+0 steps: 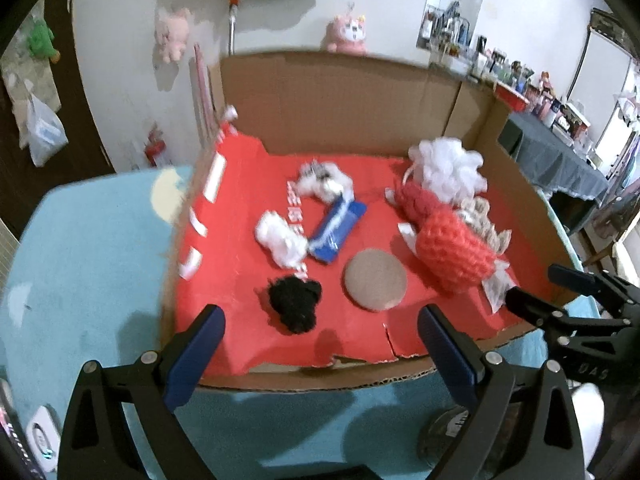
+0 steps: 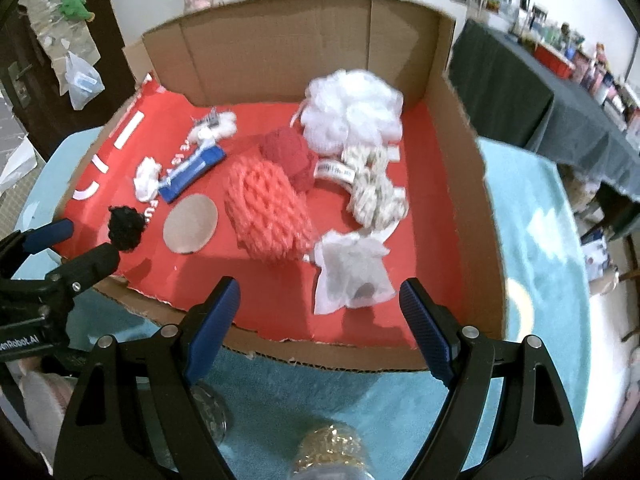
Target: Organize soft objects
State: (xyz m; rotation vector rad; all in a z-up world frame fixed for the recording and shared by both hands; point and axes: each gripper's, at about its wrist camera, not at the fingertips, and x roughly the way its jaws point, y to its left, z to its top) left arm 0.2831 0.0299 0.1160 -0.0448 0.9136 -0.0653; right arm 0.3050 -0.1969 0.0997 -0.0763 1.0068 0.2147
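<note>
A cardboard tray with a red floor (image 1: 360, 336) (image 2: 280, 316) holds soft objects. A black pompom (image 1: 294, 300) (image 2: 126, 222), a round tan pad (image 1: 375, 279) (image 2: 191, 224), a blue packet (image 1: 338, 229) (image 2: 192, 170), white fluff pieces (image 1: 280, 238) (image 2: 146, 174), a coral knitted ball (image 1: 454, 254) (image 2: 268, 212), a darker red knit (image 1: 416, 200) (image 2: 290, 152), a white mesh puff (image 1: 450, 168) (image 2: 352, 110), a beige twisted bundle (image 2: 374, 190) and a white sachet (image 2: 350, 276) lie inside. My left gripper (image 1: 320, 332) is open just before the pompom. My right gripper (image 2: 318, 300) is open by the sachet.
The tray sits on a teal cloth (image 1: 88, 240) (image 2: 540, 216). Its back wall (image 1: 340, 100) (image 2: 300, 52) and right wall (image 2: 460, 160) stand high. A clear jar (image 2: 328, 452) stands below the right gripper. A dark-covered table (image 2: 540, 96) with clutter is at far right.
</note>
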